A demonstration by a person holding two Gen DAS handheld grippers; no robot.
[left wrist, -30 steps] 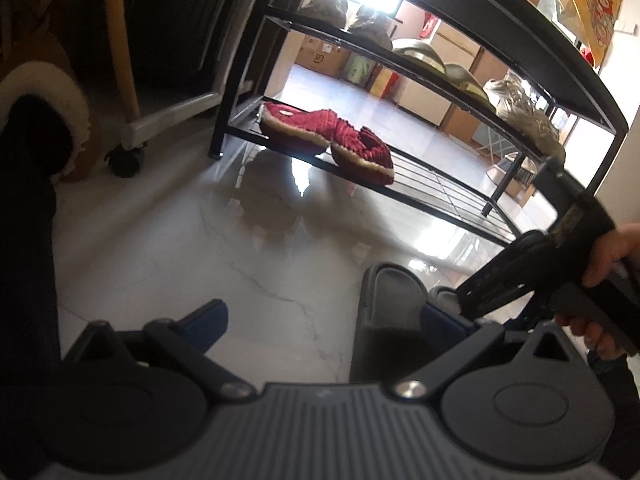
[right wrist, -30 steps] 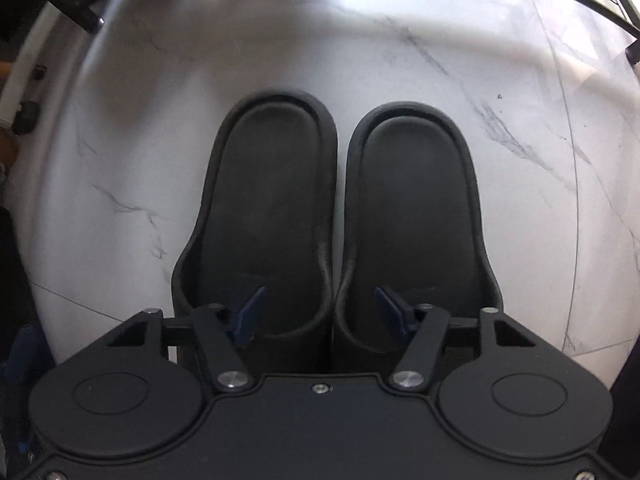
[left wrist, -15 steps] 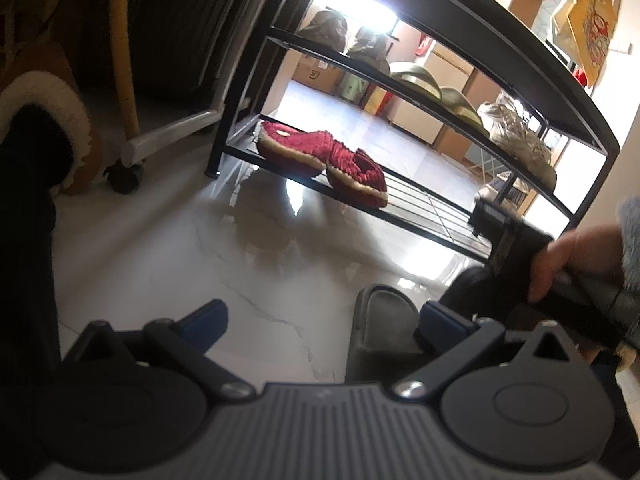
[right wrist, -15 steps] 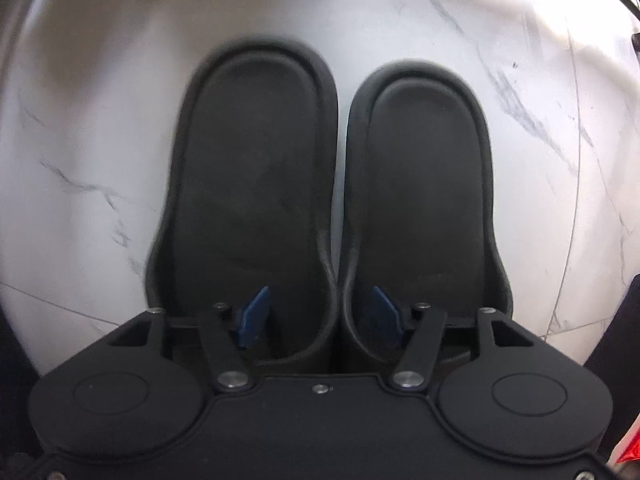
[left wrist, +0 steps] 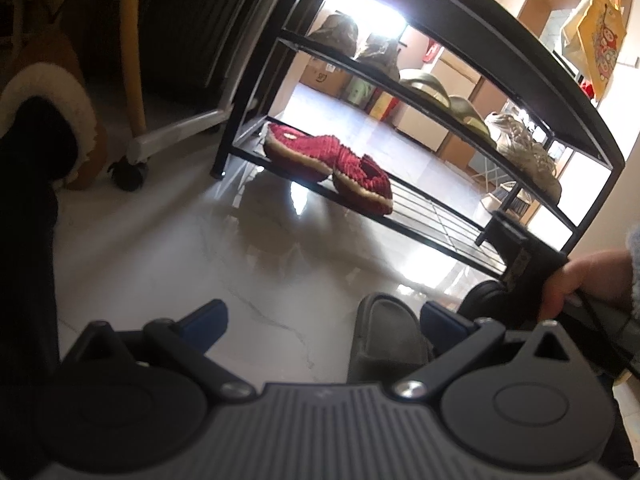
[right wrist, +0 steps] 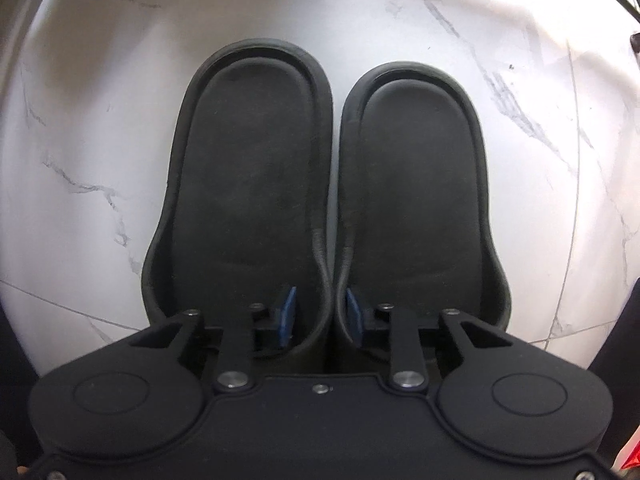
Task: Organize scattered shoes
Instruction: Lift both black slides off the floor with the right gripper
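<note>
Right gripper [right wrist: 320, 312] points straight down, jaws just closed, blue pads [right wrist: 287, 312] pinching adjoining inner walls of two black slippers [right wrist: 256, 184]. Person's hand [left wrist: 584, 280] wraps right gripper's handle. Left gripper [left wrist: 320, 320] angled slightly downward, jaws wide apart, nothing between pads.

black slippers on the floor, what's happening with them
A person is tidying shoes with a handheld gripper in each hand. The right gripper points straight down and has just closed, pinching the inner walls of both black slippers together. The left gripper is open and empty, facing the shoe rack.
</note>
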